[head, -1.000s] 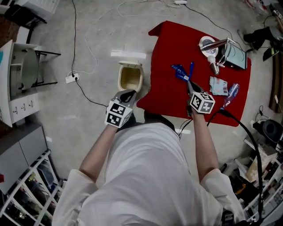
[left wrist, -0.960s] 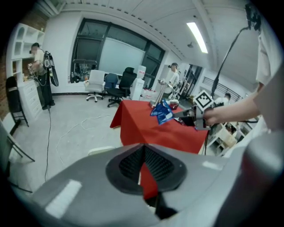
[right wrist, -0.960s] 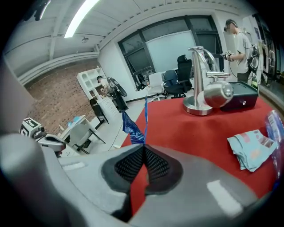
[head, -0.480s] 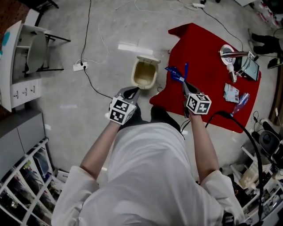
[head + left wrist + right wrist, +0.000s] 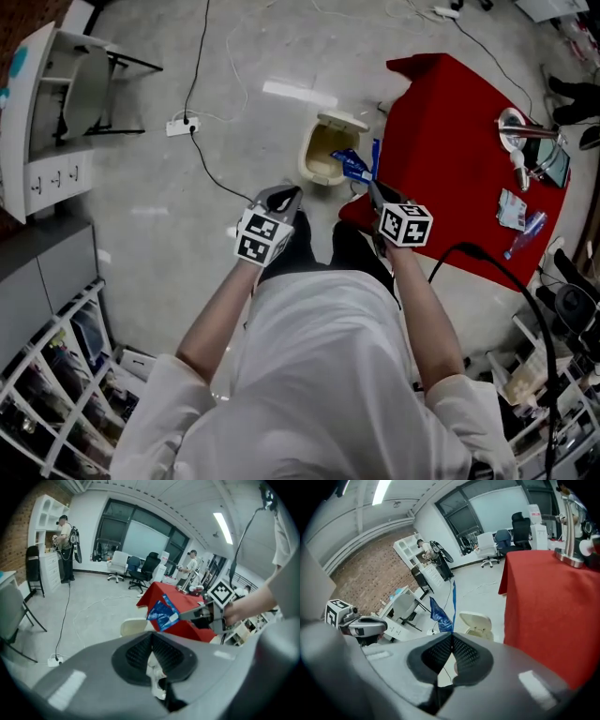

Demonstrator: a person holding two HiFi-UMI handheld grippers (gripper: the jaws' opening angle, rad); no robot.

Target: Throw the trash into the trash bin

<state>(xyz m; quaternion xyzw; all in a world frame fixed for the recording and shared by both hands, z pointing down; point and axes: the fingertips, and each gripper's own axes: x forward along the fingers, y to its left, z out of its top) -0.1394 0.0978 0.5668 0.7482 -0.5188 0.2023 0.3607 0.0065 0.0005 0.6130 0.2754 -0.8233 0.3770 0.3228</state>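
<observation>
1. A second ago the right hand-held gripper (image 5: 373,187) held the crinkled blue plastic wrapper (image 5: 352,165) above the red-clothed desk (image 5: 450,131), well apart from the bin.
2. Half a second ago the wrapper hung at the desk's left edge, at 3 o'clock from the bin. It now overlaps the right rim of the beige plastic trash bin (image 5: 311,165). The bin stands on the grey floor (image 5: 216,216) with its lid tipped open.
3. The left hand-held gripper (image 5: 286,195) has also come closer to the bin. The bin now lies at about 1 o'clock from its tips, near but not touching.
4. The right hand-held gripper's jaws are pressed together, pinching the wrapper by its lower edge. In the head view the wrapper stands out from the tips towards 11 o'clock, with a thin blue strip of it rising towards 12 o'clock.
5. The left hand-held gripper's jaws meet tip to tip. A pale shape shows in the gap behind them, and I cannot tell what it is.
6. In the left gripper view the wrapper hangs at 12 o'clock above the jaws, with the bin's pale lid just below it at 7 o'clock.
</observation>
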